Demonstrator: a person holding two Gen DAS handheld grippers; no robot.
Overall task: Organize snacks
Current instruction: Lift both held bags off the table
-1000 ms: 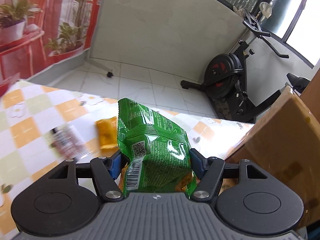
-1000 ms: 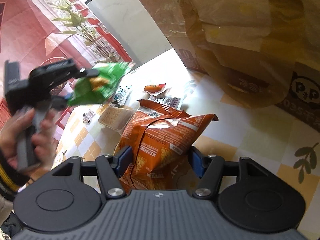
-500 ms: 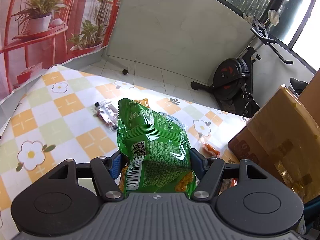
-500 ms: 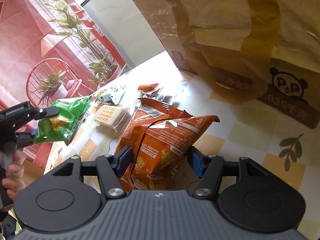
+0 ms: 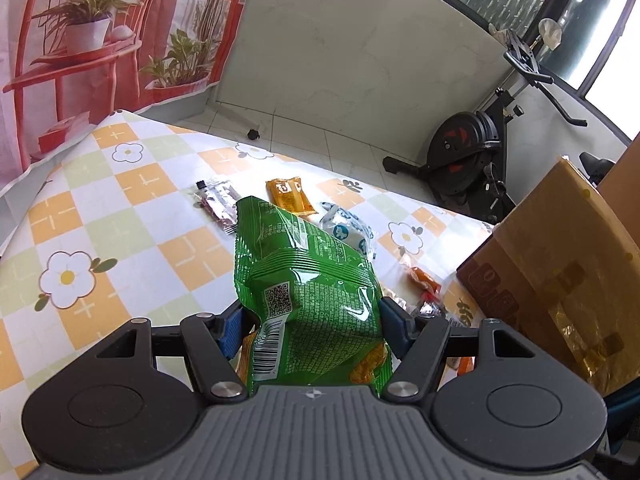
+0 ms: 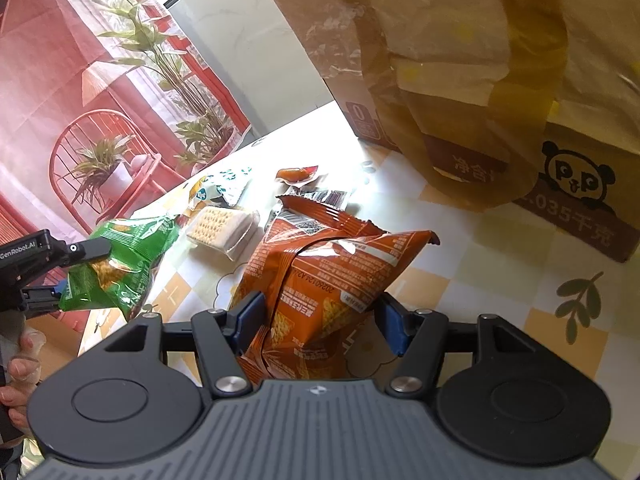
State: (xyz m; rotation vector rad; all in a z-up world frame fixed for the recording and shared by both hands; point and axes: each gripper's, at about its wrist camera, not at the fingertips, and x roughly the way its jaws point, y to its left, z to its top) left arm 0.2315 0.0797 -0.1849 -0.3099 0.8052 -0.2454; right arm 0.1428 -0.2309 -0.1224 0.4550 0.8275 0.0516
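Note:
A green snack bag [image 5: 312,292] stands upright between the blue pads of my left gripper [image 5: 312,328], which is shut on it above the checked tablecloth [image 5: 120,220]. In the right wrist view the same green bag [image 6: 120,260] hangs in the left gripper [image 6: 68,270] at the left edge, off the table. My right gripper [image 6: 322,322] is shut on an orange snack bag [image 6: 332,256], held just above the table in front of a large cardboard box [image 6: 460,60].
Small snacks lie loose on the table: an orange packet [image 5: 288,194], a white and blue packet [image 5: 348,232], a dark sachet [image 5: 218,204], a red sausage pack [image 5: 422,278] and a cracker pack [image 6: 222,226]. The taped box [image 5: 560,264] stands at the right. An exercise bike [image 5: 476,148] is beyond the table.
My left gripper has carried the green bag leftward and lower, away from the box. More of the table now shows ahead of it. The right gripper has stayed put with the orange bag.

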